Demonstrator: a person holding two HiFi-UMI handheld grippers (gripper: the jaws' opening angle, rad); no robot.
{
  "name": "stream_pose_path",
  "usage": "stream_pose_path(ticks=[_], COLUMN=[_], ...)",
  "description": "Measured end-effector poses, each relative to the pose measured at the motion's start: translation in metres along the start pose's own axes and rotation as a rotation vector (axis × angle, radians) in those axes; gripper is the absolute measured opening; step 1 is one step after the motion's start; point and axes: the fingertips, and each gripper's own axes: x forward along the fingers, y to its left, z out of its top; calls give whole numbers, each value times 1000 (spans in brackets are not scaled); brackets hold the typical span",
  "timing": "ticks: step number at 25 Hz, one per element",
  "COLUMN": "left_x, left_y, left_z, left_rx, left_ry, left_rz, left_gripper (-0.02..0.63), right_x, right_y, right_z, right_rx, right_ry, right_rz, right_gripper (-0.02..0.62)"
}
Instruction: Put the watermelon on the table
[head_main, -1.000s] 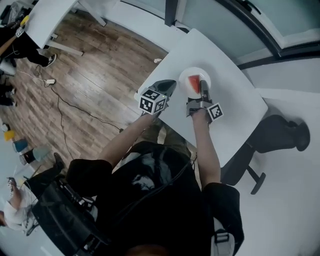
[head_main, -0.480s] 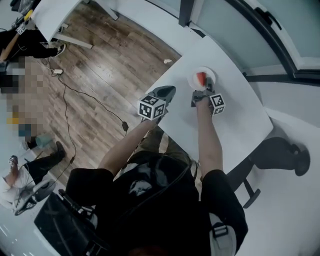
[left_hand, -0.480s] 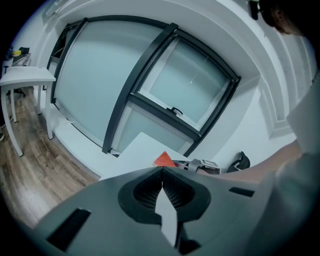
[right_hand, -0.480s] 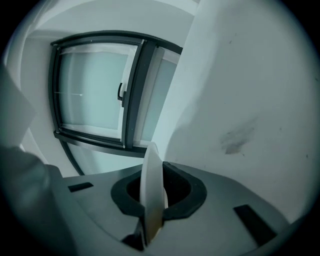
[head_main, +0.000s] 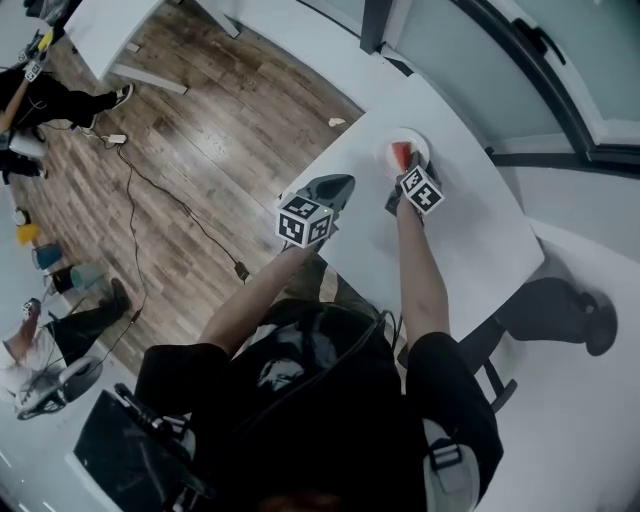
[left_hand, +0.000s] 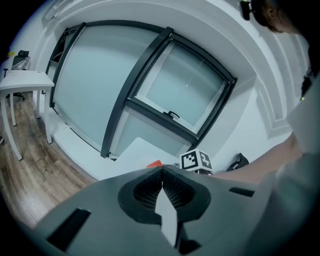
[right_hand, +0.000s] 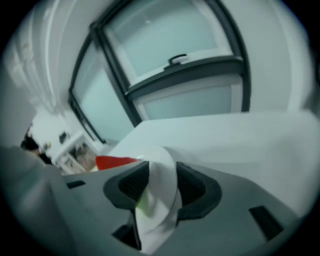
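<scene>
A red watermelon slice (head_main: 401, 153) lies on a small white plate (head_main: 417, 143) near the far edge of the white table (head_main: 462, 232). My right gripper (head_main: 404, 172) reaches to the plate's near rim. In the right gripper view the plate's rim (right_hand: 161, 167) stands between the jaws of my right gripper (right_hand: 159, 170) as they are opening, the pads off it, with the watermelon (right_hand: 115, 161) just left. My left gripper (head_main: 335, 185) hovers at the table's left edge. In the left gripper view my left gripper (left_hand: 162, 172) is shut and holds nothing, and the watermelon (left_hand: 155, 163) peeks beyond it.
A dark chair (head_main: 560, 312) stands right of the table. Wooden floor with a trailing cable (head_main: 150, 190) lies to the left, with people (head_main: 40, 90) and another white table (head_main: 100, 30) at the far left. A dark-framed window (right_hand: 180, 75) is behind the table.
My right gripper has rolled over and sunk with the plate toward the table's far edge, and its jaws have spread off the rim. The left gripper shifted only slightly.
</scene>
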Motion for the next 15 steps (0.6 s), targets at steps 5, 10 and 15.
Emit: stream_pose_path(ticks=[5,10,15], left_x=[-1,-10,-34], left_y=[-12,-32,-70], left_z=[3,10,27], left_rx=[18,78,167], left_ry=[0,-10,-68], left_rz=[-19,-41,-77], left_gripper=[5,5,5], right_x=[-28,-115,-228], right_y=[-12,18,42], right_z=[3,29,45], right_rx=[-403,-521,-539], right_ry=[-15,-162,-300], right_rz=[-29,135,223], right_gripper=[183,182,113])
